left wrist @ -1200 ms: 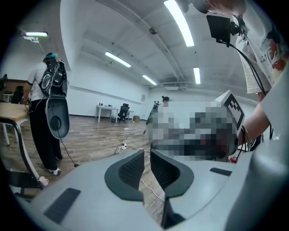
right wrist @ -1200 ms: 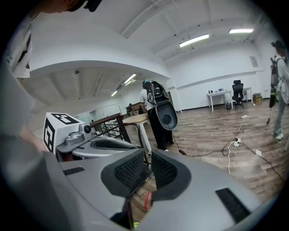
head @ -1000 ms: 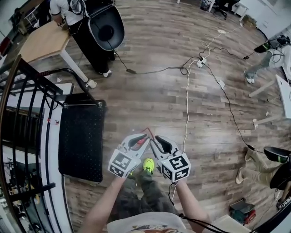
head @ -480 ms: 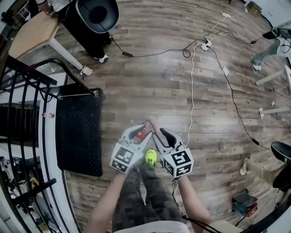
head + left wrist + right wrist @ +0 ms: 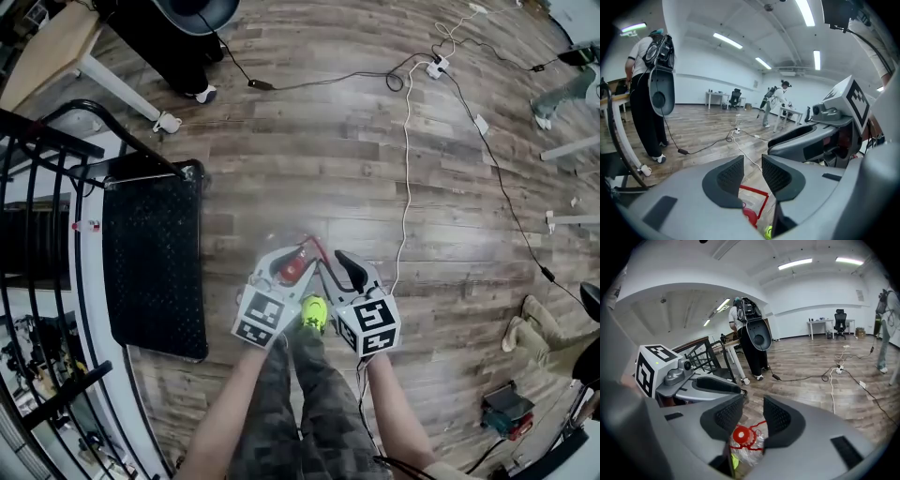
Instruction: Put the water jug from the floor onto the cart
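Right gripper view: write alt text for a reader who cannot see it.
The right tongs stand open above a clear water jug with a red cap on the wooden floor. Beyond, a person stands by a table.

Nothing is legible: cubes on the left tool [image 5: 753, 172] and right tool [image 5: 753, 414] bear only square black-and-white patterns.

— Where's the water jug [image 5: 740, 435]?
— On the floor [image 5: 309, 159], just below the jaws of the left gripper [image 5: 752, 171] and the right gripper [image 5: 752, 416], which sit side by side above it.
— And the cart [image 5: 150, 262]?
— Left of the left jaws, near but apart from the jug.
— On the right?
— A cable [image 5: 406, 187] runs from beside the right jaws to a power strip [image 5: 436, 67] well ahead.
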`<action>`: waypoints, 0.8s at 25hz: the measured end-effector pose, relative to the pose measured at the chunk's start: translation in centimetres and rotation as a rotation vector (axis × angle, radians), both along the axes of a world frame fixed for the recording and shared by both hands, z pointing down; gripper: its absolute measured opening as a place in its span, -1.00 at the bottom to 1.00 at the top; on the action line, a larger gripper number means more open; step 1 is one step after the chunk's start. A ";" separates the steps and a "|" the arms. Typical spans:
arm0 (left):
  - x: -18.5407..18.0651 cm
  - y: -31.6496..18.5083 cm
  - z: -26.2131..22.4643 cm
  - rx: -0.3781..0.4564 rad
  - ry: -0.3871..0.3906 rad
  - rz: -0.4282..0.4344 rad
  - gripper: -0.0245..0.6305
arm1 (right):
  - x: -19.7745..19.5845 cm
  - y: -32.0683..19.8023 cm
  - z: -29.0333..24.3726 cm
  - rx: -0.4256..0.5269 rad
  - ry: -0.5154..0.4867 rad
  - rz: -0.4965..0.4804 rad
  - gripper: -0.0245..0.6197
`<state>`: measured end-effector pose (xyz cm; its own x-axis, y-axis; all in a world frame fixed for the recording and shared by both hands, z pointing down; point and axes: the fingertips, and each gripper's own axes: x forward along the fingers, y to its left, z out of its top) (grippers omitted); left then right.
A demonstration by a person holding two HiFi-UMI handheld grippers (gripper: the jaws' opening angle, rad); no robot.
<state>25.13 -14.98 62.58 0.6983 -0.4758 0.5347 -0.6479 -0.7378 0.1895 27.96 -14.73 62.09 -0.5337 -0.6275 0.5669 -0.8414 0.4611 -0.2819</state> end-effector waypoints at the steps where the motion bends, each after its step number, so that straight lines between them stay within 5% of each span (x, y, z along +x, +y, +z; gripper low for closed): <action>1: -0.1 -0.4 0.9 -0.002 -0.009 -0.001 -0.63 | -0.1 -0.3 1.0 -0.009 0.006 0.001 -0.56; 9: -0.4 -0.9 8.1 -0.054 -0.059 0.020 -0.63 | -0.5 -0.3 8.2 -0.080 0.059 -0.006 -0.56; 20: 0.0 -2.2 15.0 -0.031 -0.241 0.211 -0.63 | -0.5 -2.3 14.6 -0.123 0.105 -0.012 -0.56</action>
